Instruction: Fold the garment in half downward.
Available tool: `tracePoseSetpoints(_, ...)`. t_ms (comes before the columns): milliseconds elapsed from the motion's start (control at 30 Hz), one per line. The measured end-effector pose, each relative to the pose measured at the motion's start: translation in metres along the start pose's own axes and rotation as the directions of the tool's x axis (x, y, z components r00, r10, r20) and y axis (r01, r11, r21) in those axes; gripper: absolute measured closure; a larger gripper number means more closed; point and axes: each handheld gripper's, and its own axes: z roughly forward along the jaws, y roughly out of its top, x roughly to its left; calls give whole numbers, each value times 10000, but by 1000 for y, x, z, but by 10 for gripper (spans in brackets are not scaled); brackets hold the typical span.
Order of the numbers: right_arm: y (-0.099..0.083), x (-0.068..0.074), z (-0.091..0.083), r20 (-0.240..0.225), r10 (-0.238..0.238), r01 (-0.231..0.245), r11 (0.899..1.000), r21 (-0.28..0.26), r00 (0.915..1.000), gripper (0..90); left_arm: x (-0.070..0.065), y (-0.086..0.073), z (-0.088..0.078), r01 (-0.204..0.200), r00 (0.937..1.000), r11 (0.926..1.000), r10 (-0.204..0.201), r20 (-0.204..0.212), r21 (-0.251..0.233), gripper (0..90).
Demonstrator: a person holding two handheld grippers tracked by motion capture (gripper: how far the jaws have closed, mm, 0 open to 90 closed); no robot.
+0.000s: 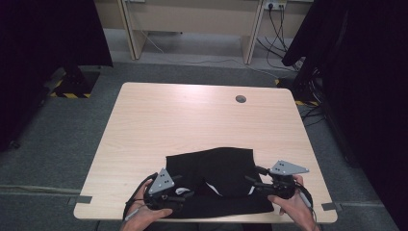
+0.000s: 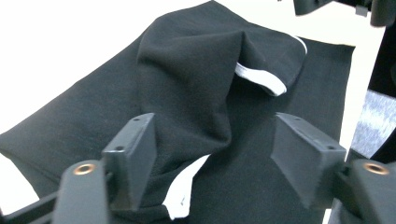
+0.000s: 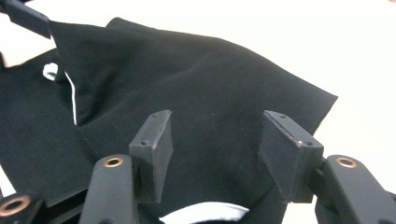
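Resting at the near left of the wooden table (image 1: 159, 115), the left gripper (image 1: 179, 191) has its jaws spread apart over the black garment (image 1: 216, 171) — gripping nothing. That garment lies folded at the table's near edge, between both hands. At its right side, the right gripper (image 1: 254, 183) also stands open — empty.

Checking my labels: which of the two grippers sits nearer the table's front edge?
The left gripper, at the black garment's front left; the right gripper sits slightly farther in.
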Motion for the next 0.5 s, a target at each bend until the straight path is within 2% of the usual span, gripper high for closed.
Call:
tracePoseSetpoints(67, -1, 2, 7, -46, -36, 37, 9996, 286, 10000, 429, 2, -4, 2, 44, 9999, 9997, -42, -104, 221, 267)
tracePoseSetpoints(133, -5, 2, 14, -69, -40, 44, 9987, 511, 10000, 428, 6, -9, 7, 98, 9992, 9978, -73, -381, 660, 252)
tracePoseSetpoints(267, -14, -1, 27, -48, 146, -141, 9946, 1027, 9999, 416, 9, -20, 16, -131, 9950, 9899, 268, -961, 1413, 237)
tracePoseSetpoints(300, -16, -2, 29, -48, 176, -170, 9936, 1116, 9998, 413, 10, -22, 18, -283, 9931, 9884, 447, -1080, 1493, 237)
tracePoseSetpoints(400, -19, -6, 33, -93, 219, -206, 9923, 1222, 9997, 408, 14, -19, 21, -381, 9903, 9874, 579, -1262, 1537, 252)
tracePoseSetpoints(500, -14, -10, 37, 115, 50, -65, 9903, 1389, 9999, 407, 25, -13, 29, -280, 9901, 9884, 479, -1318, 1494, 264)
